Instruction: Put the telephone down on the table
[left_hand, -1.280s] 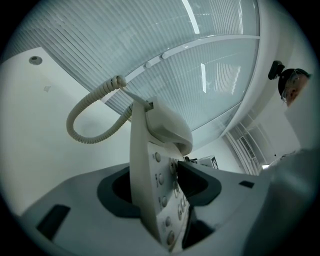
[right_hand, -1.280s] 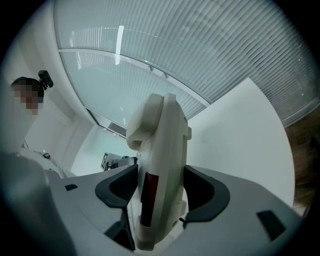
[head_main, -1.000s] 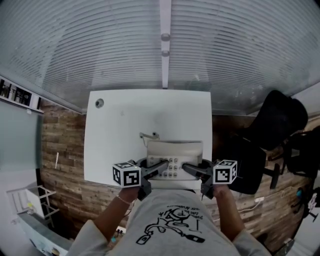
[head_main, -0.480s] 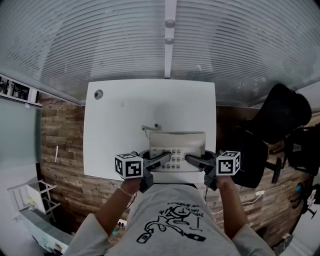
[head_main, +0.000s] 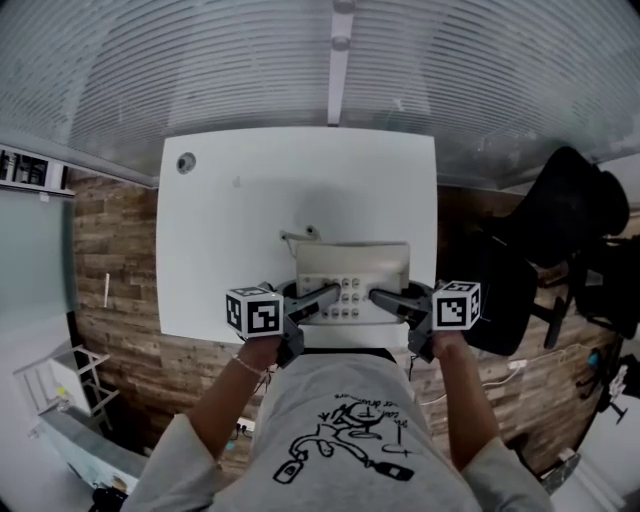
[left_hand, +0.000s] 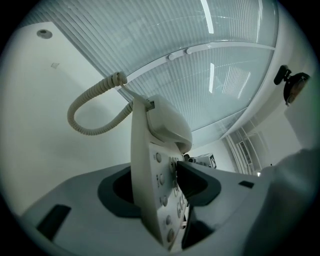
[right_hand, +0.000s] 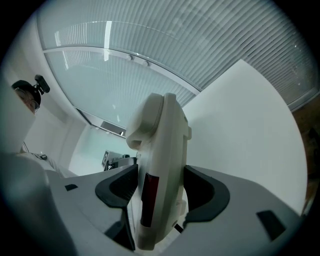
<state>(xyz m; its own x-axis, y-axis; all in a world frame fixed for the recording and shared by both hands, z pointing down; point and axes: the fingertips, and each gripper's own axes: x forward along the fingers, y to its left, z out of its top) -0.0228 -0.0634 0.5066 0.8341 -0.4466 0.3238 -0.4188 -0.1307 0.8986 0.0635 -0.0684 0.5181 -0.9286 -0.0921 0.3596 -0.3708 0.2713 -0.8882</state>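
Note:
A cream desk telephone (head_main: 352, 278) with its handset on the cradle hangs over the near edge of the white table (head_main: 230, 230). My left gripper (head_main: 322, 298) is shut on its left side, and my right gripper (head_main: 384, 298) is shut on its right side. In the left gripper view the telephone (left_hand: 159, 165) stands between the dark pads (left_hand: 195, 184), keypad facing right, and its coiled cord (left_hand: 89, 109) loops out over the table. In the right gripper view the telephone's edge (right_hand: 161, 160) fills the gap between the pads (right_hand: 204, 192). Whether its base touches the table is hidden.
A round grommet (head_main: 186, 162) sits in the table's far left corner. Ribbed window blinds (head_main: 330, 60) rise behind the table. A black office chair (head_main: 560, 240) stands to the right, and wood flooring (head_main: 115, 260) runs along the left, with a white rack (head_main: 55, 400) at bottom left.
Both grippers have come down together with the telephone held between them, closer to the table top. The grip on each side looks unchanged.

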